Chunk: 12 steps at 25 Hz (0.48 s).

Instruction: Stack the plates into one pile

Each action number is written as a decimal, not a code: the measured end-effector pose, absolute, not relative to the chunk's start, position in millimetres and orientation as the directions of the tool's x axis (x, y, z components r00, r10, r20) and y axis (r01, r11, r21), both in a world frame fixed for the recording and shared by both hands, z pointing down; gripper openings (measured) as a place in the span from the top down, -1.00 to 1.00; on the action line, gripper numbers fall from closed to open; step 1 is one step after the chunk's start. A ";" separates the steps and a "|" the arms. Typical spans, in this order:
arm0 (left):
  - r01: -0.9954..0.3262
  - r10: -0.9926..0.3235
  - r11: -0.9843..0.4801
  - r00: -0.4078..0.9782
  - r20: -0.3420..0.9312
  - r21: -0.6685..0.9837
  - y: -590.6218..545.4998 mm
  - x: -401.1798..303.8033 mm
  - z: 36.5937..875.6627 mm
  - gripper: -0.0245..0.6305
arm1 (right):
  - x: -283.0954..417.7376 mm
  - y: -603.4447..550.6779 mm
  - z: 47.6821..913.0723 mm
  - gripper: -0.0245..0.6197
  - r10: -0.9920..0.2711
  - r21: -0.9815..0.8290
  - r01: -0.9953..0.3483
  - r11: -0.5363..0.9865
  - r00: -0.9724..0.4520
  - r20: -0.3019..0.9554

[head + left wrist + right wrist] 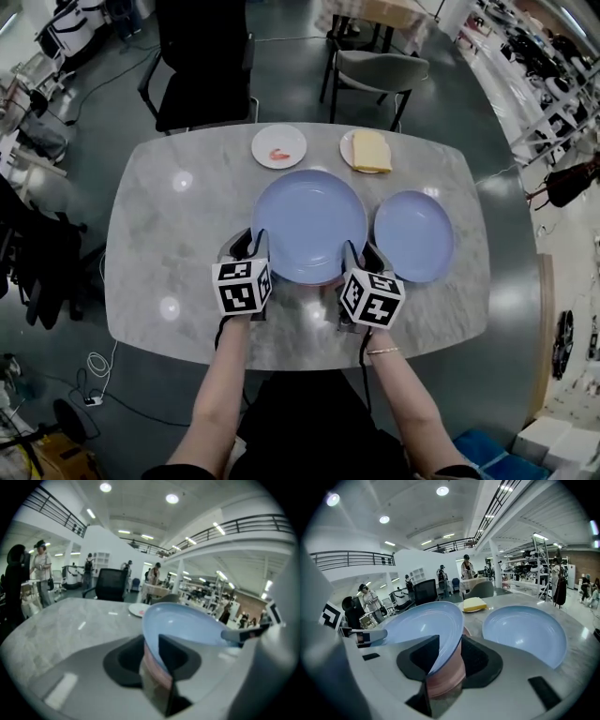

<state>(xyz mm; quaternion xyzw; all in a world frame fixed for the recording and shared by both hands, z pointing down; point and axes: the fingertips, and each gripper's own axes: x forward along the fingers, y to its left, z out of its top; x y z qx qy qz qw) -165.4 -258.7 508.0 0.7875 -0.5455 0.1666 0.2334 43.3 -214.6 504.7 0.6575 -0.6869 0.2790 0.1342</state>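
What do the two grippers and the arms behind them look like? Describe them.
The left gripper and right gripper each have a pale grey body, black-lined jaws and a white cube printed with black square markers. Forearms are bare, no sleeves in view; a thin bracelet circles the right wrist.

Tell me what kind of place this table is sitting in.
Probably a big open office or lab hall, not a home: an upper walkway with railings, a black office chair, and storage racks behind.
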 end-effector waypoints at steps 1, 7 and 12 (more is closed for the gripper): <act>-0.936 -0.775 -0.302 0.352 0.524 0.182 -257.4 -160.7 511.2 0.63 | 47.8 -212.2 507.5 0.50 -0.825 -0.208 -0.978 -0.027 -0.095 0.557; -0.936 -0.740 -0.325 0.339 0.581 0.133 -252.8 -146.0 537.9 0.62 | 60.9 -203.5 531.4 0.50 -0.794 -0.202 -0.979 -0.039 -0.093 0.601; -0.940 -0.733 -0.330 0.313 0.605 0.087 -253.6 -145.1 551.5 0.60 | 61.3 -202.2 551.4 0.50 -0.763 -0.198 -0.979 -0.043 -0.096 0.639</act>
